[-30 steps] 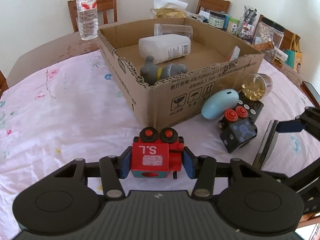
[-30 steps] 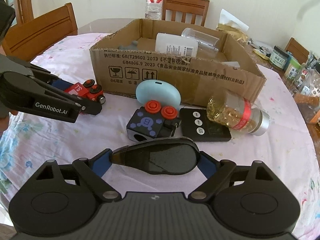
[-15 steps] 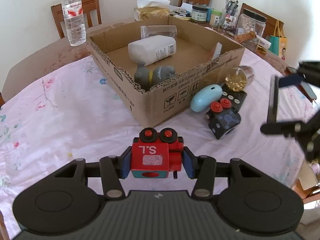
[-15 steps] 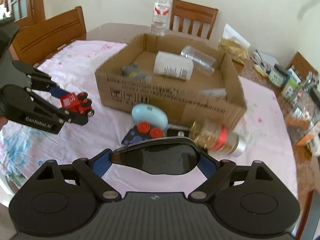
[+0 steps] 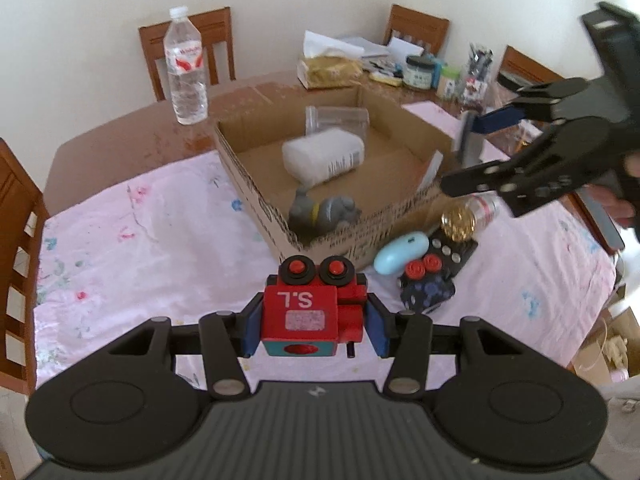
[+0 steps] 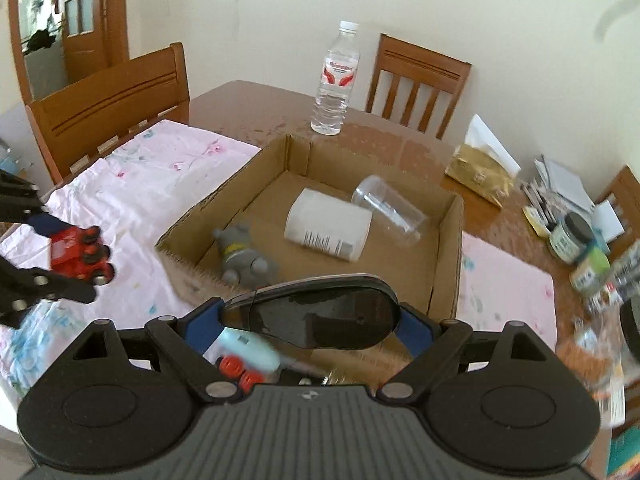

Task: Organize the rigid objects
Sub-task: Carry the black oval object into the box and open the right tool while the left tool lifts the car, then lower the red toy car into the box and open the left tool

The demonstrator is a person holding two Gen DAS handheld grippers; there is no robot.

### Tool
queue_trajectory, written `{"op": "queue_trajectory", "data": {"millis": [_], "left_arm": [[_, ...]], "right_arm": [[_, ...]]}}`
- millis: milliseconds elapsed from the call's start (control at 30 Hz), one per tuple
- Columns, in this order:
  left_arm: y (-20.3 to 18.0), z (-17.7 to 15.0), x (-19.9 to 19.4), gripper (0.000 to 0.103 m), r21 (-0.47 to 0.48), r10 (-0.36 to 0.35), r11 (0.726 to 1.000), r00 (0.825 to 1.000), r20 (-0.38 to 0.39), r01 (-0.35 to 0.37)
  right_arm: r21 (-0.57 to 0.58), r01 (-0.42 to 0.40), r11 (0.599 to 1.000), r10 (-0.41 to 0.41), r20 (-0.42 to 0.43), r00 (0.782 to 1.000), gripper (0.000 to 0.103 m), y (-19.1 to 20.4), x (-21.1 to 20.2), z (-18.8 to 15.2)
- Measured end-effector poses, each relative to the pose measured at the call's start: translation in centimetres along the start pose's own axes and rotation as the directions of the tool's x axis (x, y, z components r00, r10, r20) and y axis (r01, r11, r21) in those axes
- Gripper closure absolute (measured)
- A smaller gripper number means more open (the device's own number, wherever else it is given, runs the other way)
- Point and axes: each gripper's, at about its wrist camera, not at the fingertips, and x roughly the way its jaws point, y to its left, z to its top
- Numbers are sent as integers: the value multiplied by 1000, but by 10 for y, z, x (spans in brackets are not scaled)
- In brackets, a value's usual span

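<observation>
**Two items held, both raised toward the box**

Left wrist view. The left gripper has its fingers closed on the red toy block, marked "S.L", wheels forward. It now sits higher above the pink-clothed surface than a second ago, short of the cardboard box. The box holds a white bottle, a clear cup and a grey toy. Outside its near wall lie a blue oval case, a dark toy block, a black remote and a capsule jar. The right gripper, formerly low beside these, has risen to the box's right edge.

Right wrist view. The right gripper grips a flat dark oval object across its width. It has moved from over the loose items to just above the box's near wall. Judgement: both items are in transit; release into the box is not yet done, and four items remain outside.
</observation>
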Motion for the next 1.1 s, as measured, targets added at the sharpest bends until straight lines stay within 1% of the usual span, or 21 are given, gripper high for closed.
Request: {"op": "queue_trajectory", "data": {"millis": [67,167,367,433,467,633,767,933,1100], "left_arm": [[-3,3,-3,53,-12,17,1000,1000,10,-17],[-5,6,-8,53,-32,35,999,999,17,-35],[-8,14,-11,53,-56,82,995,996,27,-80],[-10,17,-12,53,-60,94,994,995,32,-92],[-10,19,-13,53,-61,99,993,995,34,-97],[-11,30,-10,53,-58,111,992,993,43,-109],[-10,42,-3,53,-48,110,993,993,47,-108],[-9,65,10,53,-18,97,995,993,62,-96],[-7,91,32,53,7,80,997,994,70,-80]], "right_arm": [[-15,-6,1000,6,-12,1000,10,-6,12,6],[-7,-26,1000,26,-43,999,10,-16,32,13],[-12,-37,999,36,-94,995,10,-25,63,17],[-11,-36,999,35,-94,995,7,-27,69,18],[-13,-36,999,34,-98,995,1,-28,72,19],[3,-38,999,38,-74,997,0,-29,66,22],[30,-37,999,39,-71,997,0,-28,51,20],[96,-30,995,36,-65,997,0,-28,31,14],[143,-24,989,33,-62,998,0,-32,18,7]]}}
